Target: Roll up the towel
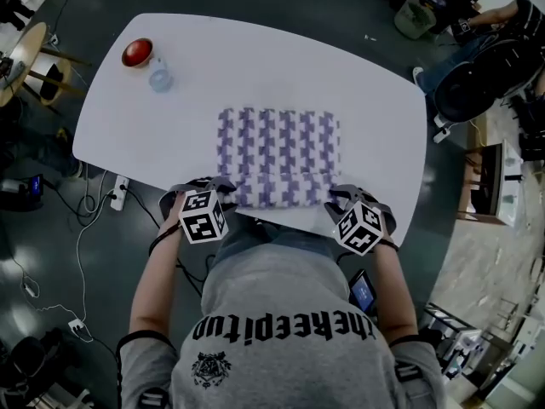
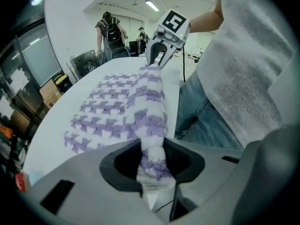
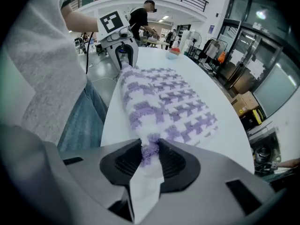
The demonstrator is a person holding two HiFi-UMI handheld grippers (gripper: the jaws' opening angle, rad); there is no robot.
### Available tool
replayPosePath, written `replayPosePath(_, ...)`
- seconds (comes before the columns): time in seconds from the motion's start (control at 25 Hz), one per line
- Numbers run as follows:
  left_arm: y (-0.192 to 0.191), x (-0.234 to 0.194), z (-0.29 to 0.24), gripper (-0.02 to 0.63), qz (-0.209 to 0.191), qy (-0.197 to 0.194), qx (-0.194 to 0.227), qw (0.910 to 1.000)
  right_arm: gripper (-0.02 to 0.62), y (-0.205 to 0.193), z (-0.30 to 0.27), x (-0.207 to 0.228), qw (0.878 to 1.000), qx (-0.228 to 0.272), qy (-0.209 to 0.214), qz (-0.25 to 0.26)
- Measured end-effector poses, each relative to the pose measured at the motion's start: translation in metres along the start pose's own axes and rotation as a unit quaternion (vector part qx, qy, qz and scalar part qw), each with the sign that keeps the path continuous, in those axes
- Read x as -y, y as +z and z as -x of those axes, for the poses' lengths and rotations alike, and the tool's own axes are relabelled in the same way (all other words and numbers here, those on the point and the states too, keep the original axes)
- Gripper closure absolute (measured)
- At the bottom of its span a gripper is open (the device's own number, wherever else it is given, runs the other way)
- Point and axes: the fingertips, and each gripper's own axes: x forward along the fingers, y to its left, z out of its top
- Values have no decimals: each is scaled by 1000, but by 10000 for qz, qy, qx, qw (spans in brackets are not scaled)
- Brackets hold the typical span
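The counter was big and white, and the towel lay flat on it, in the middle of the side near the person. The towel's near edge sat right along the counter's near edge. That could be a problem. I think a pull toward the person could drag the towel off the counter, and then the roll would hang in the air and fall open.

The roll could also go crooked. If one hand moved faster than the other, one end would get fat, the other thin, and the sides would not line up.

The left tongs were about half shut and pinched the towel's corner at the near left of the counter. The right tongs were about half shut too, and pinched the corner at the near right of the counter. Only a little bit of fluffy cloth sat in each pinch. I think a corner could slip out if a pinch got loose or a pull was too hard.

The towel was white with little purple checks. It looked soft and fuzzy. Most of it was smooth and flat on the counter. The near edge was bunched up into one thick, puffy fold that ran from one pair of tongs to the other. The rolling had only just begun.
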Motion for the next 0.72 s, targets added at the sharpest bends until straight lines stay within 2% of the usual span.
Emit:
replayPosePath(0.12,11,8,-10,468,177,-174,212,9995,492,-15,3,2,9993,189,132,-290)
replayPosePath(0.24,0,-23,-13,462,403,-246,444,9979,487,-1,-13,24,9984,319,167,-443)
replayPosePath(0.36,-7,-50,-8,457,552,-212,585,9965,479,14,-19,43,9976,412,124,-545)
replayPosePath(0.72,-11,-75,6,456,890,35,819,9927,477,27,-16,60,9952,539,-225,-779)
